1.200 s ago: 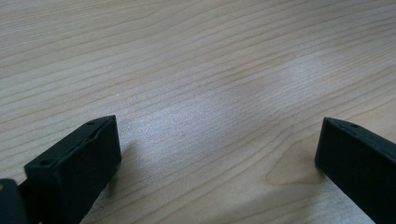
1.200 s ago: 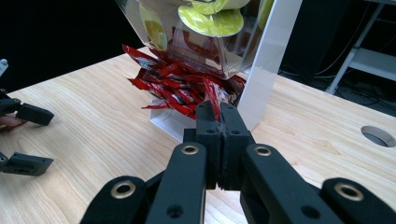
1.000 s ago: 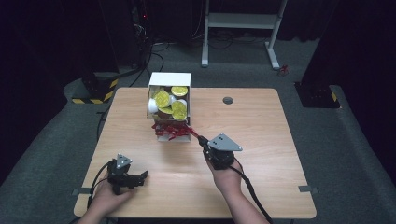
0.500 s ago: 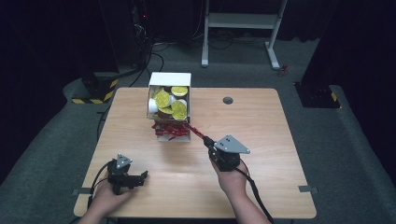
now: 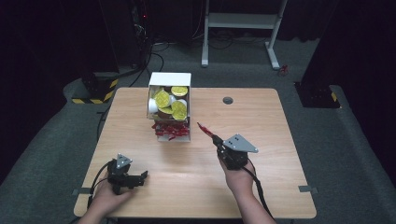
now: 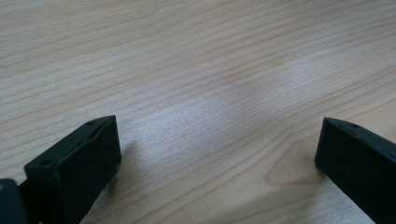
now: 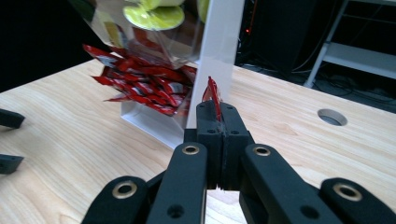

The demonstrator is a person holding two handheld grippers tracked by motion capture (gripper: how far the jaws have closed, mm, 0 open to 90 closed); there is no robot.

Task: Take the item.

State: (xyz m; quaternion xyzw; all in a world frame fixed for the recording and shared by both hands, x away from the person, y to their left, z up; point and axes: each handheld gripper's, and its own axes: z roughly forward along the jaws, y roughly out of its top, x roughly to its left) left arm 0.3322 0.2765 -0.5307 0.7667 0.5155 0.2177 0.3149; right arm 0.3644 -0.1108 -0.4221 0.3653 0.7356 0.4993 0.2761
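Observation:
A white dispenser box (image 5: pixel 169 105) stands at the table's back middle, with yellow-lidded cups (image 5: pixel 163 99) on top and red sachets (image 5: pixel 170 130) in its lower tray. My right gripper (image 5: pixel 210 135) is shut on one red sachet (image 5: pixel 204 129), held to the right of the box and a little above the table. In the right gripper view the red sachet (image 7: pixel 213 97) sticks up from between the closed jaws, with the sachet pile (image 7: pixel 142 84) just beyond. My left gripper (image 5: pixel 140 177) rests on the table near the front left, open, with bare wood between its fingers (image 6: pixel 79 158).
The wooden table (image 5: pixel 261 186) has a round cable hole (image 5: pixel 227 100) at the back right of the box. A white metal stand (image 5: pixel 243 21) is on the floor behind the table. Dark equipment surrounds the table.
My right gripper has drawn away from the box to the right with the red sachet in its jaws. The left gripper has stayed put.

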